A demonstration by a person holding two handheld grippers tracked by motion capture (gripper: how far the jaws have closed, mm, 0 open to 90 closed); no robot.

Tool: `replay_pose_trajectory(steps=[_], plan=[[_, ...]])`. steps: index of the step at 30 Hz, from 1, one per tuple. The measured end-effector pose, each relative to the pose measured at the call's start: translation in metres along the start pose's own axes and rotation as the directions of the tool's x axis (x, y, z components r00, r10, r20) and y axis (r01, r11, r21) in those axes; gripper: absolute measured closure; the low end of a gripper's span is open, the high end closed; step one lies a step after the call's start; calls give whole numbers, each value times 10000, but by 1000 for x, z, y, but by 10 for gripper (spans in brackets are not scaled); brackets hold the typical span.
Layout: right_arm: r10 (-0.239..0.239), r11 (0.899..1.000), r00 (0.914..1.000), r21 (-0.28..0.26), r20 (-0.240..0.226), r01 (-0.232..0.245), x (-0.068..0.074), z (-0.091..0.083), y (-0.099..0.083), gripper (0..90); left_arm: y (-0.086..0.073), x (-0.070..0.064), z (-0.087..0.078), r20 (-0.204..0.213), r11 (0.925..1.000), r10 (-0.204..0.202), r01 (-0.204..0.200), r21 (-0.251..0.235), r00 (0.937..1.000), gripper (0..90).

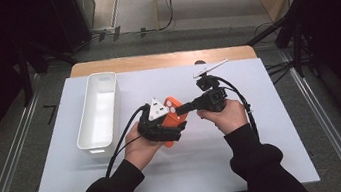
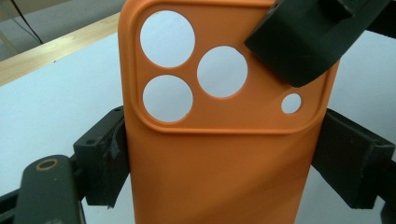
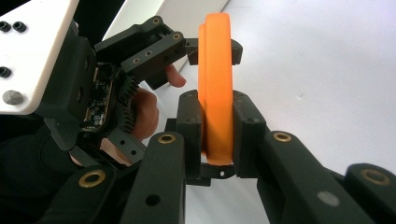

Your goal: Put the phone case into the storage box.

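An orange phone case [image 1: 177, 116] with round camera cut-outs is held above the white mat between both grippers. My left gripper [image 2: 224, 161] is shut on the phone case, its pads [image 2: 106, 156] pressing the two long side edges. In the high view that left gripper [image 1: 166, 125] sits at the case's lower left. My right gripper [image 3: 217, 128] is shut on the phone case too, clamping front and back faces near the camera corner of the case [image 3: 215, 79]. From the right, the right gripper [image 1: 183, 108] reaches in. One right finger [image 2: 299, 44] overlaps the case's top right corner.
A long white bin [image 1: 98, 111] stands on the mat [image 1: 265, 138] to the left of the hands, with nothing visible inside. The wooden table edge [image 1: 163, 59] runs along the back. Cables trail from both grippers toward the person's dark sleeves.
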State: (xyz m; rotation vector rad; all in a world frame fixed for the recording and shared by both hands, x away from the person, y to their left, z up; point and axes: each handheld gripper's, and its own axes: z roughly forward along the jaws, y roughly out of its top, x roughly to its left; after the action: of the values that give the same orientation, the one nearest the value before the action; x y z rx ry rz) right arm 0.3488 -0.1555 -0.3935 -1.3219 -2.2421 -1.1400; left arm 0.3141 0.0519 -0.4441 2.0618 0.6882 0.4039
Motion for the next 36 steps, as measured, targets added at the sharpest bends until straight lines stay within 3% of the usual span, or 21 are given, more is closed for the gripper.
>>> replay_pose_trajectory(steps=[23, 31, 36], plan=[[-60, 10000, 9997, -45, -247, 59, -1, -2, 0, 729, 5, 0, -4, 303, 9997, -83, 76, 248, 9995, 157], [45, 9994, 9994, -333, -340, -57, 0, -14, 0, 605, 7, -2, -5, 428, 9995, -46, 33, 308, 9991, 157], [-167, 9988, 9996, -470, -245, 155, 0, -18, -1, 531, 7, 0, -7, 435, 9994, -71, 56, 345, 9990, 157]])
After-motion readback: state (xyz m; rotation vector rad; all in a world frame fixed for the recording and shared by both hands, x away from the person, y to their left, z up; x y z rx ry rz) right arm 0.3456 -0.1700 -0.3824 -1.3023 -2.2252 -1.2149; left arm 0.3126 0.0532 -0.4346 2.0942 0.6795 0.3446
